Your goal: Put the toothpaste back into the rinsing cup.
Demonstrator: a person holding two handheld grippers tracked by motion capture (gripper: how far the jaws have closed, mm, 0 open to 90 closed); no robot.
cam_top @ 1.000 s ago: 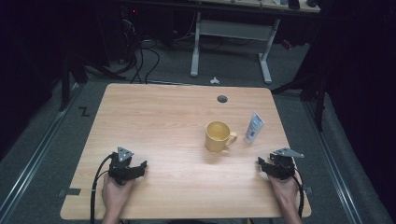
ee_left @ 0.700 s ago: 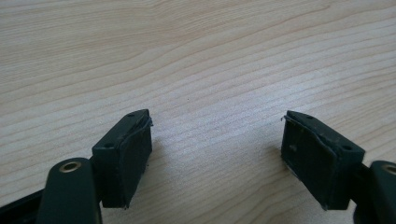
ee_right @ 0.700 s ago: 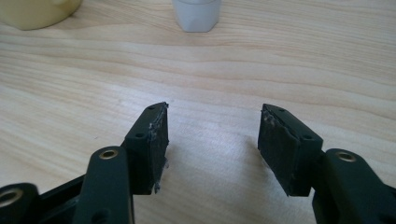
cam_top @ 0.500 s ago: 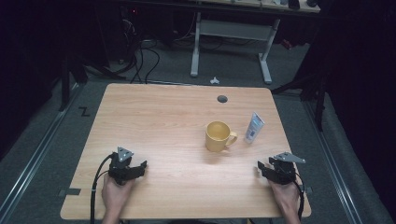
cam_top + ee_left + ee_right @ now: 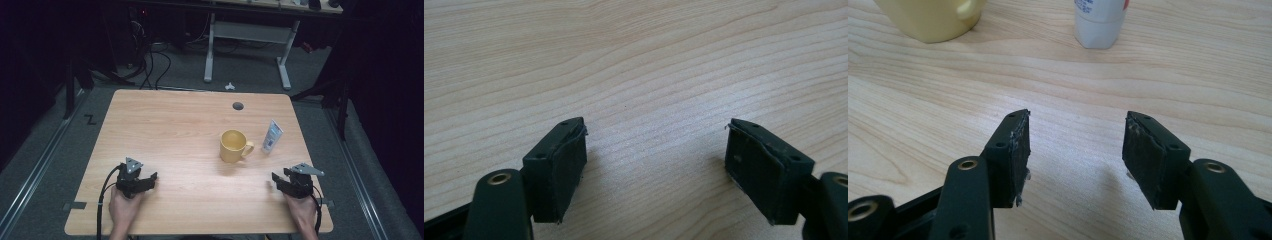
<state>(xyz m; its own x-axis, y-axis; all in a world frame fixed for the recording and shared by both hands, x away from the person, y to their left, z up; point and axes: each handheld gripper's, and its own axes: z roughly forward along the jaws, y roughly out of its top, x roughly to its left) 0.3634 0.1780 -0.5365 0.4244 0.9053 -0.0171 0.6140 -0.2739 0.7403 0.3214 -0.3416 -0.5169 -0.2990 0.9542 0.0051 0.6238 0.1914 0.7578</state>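
A yellow mug (image 5: 233, 146) stands upright right of the table's middle, its handle toward a white tube (image 5: 272, 136) that stands just to its right. My right gripper (image 5: 278, 180) rests near the front right edge, short of both. In the right gripper view the mug (image 5: 930, 17) and the tube (image 5: 1099, 22) sit ahead of the gripper (image 5: 1075, 135). Its jaws are open with bare wood between them, having narrowed slightly in the last second. My left gripper (image 5: 149, 177) lies near the front left edge, its jaws (image 5: 656, 145) wide open over bare tabletop.
The wooden table (image 5: 165, 130) has a round cable hole (image 5: 238, 106) near its far edge. Beyond it stand a white desk frame (image 5: 245, 50) and floor cables (image 5: 150, 60). Wide bare wood lies between the two grippers and left of the mug.
The right gripper has drifted slightly toward the table's front edge. The left gripper, mug and tube have not moved.
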